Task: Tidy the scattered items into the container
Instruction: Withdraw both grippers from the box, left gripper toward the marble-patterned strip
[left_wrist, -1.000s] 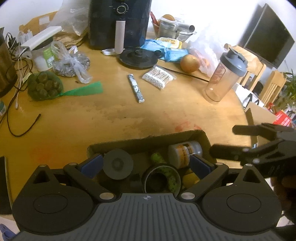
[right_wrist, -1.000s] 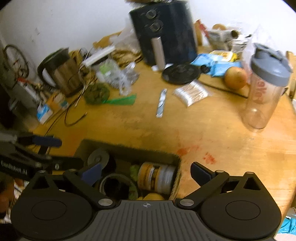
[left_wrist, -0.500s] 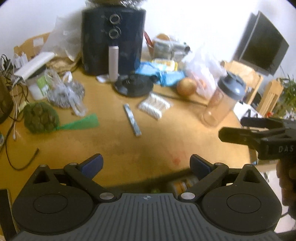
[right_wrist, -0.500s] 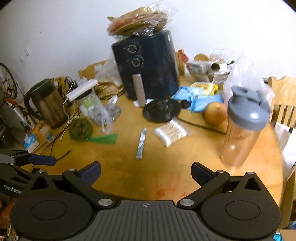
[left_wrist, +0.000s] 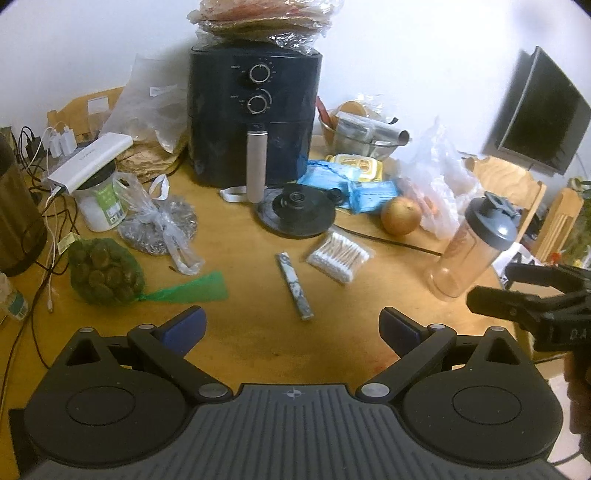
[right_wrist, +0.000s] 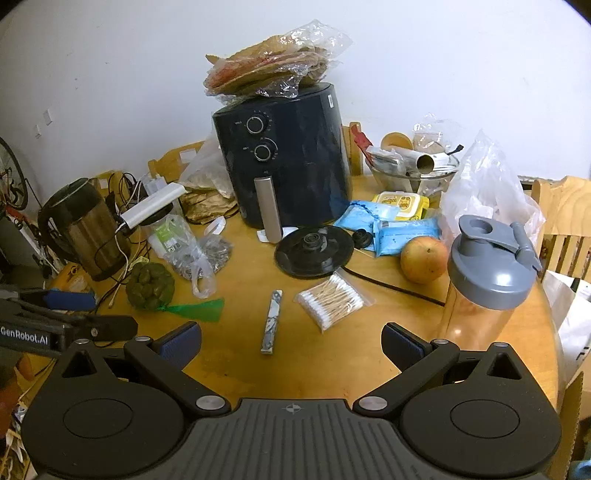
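My left gripper (left_wrist: 291, 330) is open and empty, held above the near part of the wooden table (left_wrist: 258, 347). My right gripper (right_wrist: 291, 341) is open and empty too. Ahead of both lie a marbled stick (left_wrist: 294, 285) (right_wrist: 271, 321) and a clear bag of cotton swabs (left_wrist: 338, 256) (right_wrist: 330, 297). A green net bag of round items (left_wrist: 105, 273) (right_wrist: 150, 286) lies to the left. The right gripper shows at the right edge of the left wrist view (left_wrist: 532, 295), and the left one at the left edge of the right wrist view (right_wrist: 74, 314). The container is out of view.
A black air fryer (left_wrist: 255, 118) (right_wrist: 282, 162) stands at the back with a kettle base (left_wrist: 297, 212) in front. A shaker bottle (left_wrist: 476, 245) (right_wrist: 484, 277), an orange fruit (left_wrist: 400, 216), blue packets (right_wrist: 384, 229), a kettle (right_wrist: 86, 229) and cables (left_wrist: 48, 236) crowd the table's sides.
Both grippers have risen and tilted up from the box of items. The box, seen under the fingers a second ago, has dropped out of view; the far table now fills both views.
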